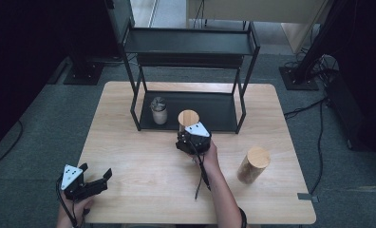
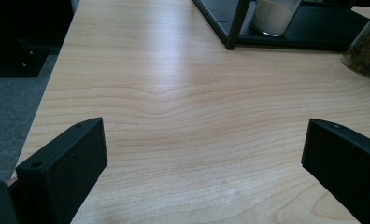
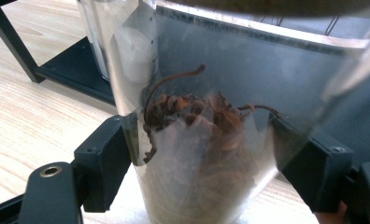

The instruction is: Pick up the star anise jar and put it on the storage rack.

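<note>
Pale wood grain covers the surface (image 1: 143,161) in the high view, and a black rack (image 1: 191,71) stands at its far side. The right gripper (image 1: 192,134) sits just short of the rack's lower shelf, its fingers closed around a clear jar (image 1: 188,118) with a round wooden lid. The right hand (image 1: 207,154) grips it from behind, forearm running back to the near edge, cable trailing beside the wrist. A second jar (image 1: 159,110), filled with something white, stands on the lower shelf to the left of those fingers. A third, wood-lidded jar (image 1: 253,164) stands well to their right and nearer the person. The left gripper (image 1: 100,180) rests low at the near left corner, held by the left hand (image 1: 74,209), its fingers spread and pointing right, with nothing between them.

From the left gripper view, the two black fingers (image 2: 66,168) stand wide apart over bare surface. Beyond them, a rack leg and the white-filled jar lie far ahead, and the clear jar's edge shows at the far right.

From the right gripper view, the clear jar stands upright between the fingers (image 3: 103,161), each one pressed to its wall. Dried brown, curled pieces fill its lower part; the upper part is see-through. The white-filled jar shows behind it, up and left.
</note>
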Demonstrator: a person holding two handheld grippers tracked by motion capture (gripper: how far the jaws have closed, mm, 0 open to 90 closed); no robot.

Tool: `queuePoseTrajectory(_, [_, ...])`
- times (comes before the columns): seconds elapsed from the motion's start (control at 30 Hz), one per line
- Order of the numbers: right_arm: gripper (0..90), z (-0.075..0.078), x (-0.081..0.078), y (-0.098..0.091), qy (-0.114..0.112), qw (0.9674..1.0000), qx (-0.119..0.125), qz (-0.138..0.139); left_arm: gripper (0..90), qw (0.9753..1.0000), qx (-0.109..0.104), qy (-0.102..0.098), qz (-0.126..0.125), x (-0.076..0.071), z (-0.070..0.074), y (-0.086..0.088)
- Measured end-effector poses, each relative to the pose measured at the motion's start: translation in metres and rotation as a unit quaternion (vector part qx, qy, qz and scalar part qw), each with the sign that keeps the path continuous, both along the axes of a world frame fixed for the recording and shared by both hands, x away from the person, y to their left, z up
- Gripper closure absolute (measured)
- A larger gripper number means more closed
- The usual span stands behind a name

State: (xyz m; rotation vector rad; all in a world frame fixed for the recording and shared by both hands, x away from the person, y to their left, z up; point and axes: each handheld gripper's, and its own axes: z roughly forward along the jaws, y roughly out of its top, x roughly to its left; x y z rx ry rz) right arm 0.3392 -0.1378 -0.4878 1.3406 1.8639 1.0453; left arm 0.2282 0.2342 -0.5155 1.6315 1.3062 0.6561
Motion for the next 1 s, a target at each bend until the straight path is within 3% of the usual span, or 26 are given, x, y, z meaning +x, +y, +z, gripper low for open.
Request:
queuePoseTrajectory(0.17, [24.8,0.002,0.003,0.000,0.007,0.9999,0.014,-0.004,0.5,1.0000,0.000,0.000,0.000,0.000,0.000,0.000])
queuePoseTrajectory(0.57, [25.2,0.006,0.006,0.000,0.013,0.9999,0.011,0.002,0.5,1.0000,0.001,0.001,0.000,0.000,0.000,0.000])
queuePoseTrajectory(1.0, [25.2,0.027,0.022,0.002,0.010,0.9998,0.016,-0.007,0.5,1.0000,0.000,-0.001,0.000,0.000,0.000,0.000])
